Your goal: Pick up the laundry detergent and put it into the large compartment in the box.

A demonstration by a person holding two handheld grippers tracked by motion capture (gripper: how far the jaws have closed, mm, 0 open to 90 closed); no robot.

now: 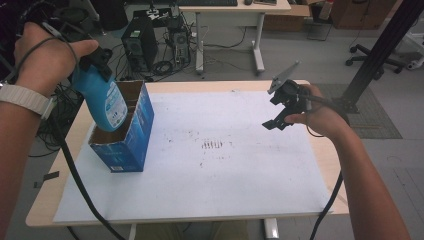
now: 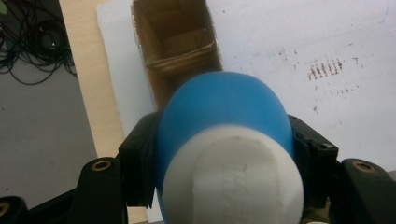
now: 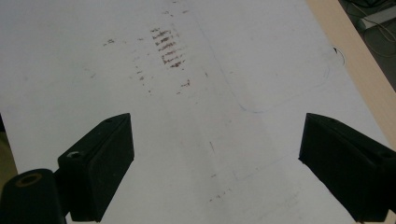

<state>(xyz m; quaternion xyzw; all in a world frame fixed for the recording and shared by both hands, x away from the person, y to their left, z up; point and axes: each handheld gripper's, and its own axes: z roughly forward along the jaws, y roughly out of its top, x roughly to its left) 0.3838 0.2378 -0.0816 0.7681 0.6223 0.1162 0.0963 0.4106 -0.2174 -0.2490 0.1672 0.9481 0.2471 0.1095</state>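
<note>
A blue bottle with a white label hangs tilted, its lower end at the mouth of the near compartment of an open blue cardboard box. My left gripper is shut on the bottle's upper part. In the left gripper view the bottle and its white cap sit between the black jaws of the left gripper, with the box's brown inside beyond. My right gripper hovers open over the right side of the table. In its own view the right gripper has nothing between its jaws.
A white paper sheet with brownish marks covers most of the wooden table. The box stands at the sheet's left edge. Beyond the table are a computer tower, cables and a desk. A black post rises at the right.
</note>
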